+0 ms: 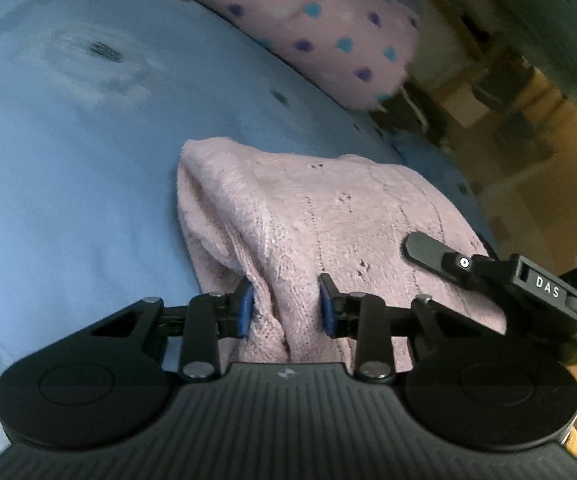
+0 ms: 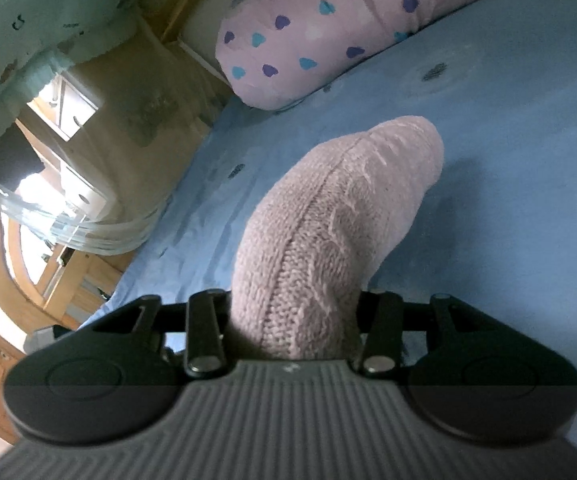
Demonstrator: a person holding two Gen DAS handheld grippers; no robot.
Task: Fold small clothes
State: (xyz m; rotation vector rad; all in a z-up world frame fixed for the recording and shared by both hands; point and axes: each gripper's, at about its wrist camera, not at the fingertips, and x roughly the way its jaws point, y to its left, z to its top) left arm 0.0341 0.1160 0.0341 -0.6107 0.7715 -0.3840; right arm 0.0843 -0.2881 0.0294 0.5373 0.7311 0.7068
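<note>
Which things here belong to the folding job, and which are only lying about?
Belong to the job:
- pink knitted garment
- left tool, closed on a bunch of its fabric
- right tool, gripping another part of it

Only lying about:
- heart-patterned pillow
- blue bedsheet, merely the work surface

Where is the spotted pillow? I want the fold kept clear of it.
In both views the pillow lies on the blue sheet beyond the pink knit, apart from it.

Blue bedsheet (image 1: pixel 68 200), heart-print pillow (image 2: pixel 328 28), wooden furniture (image 2: pixel 4 340) beyond.
</note>
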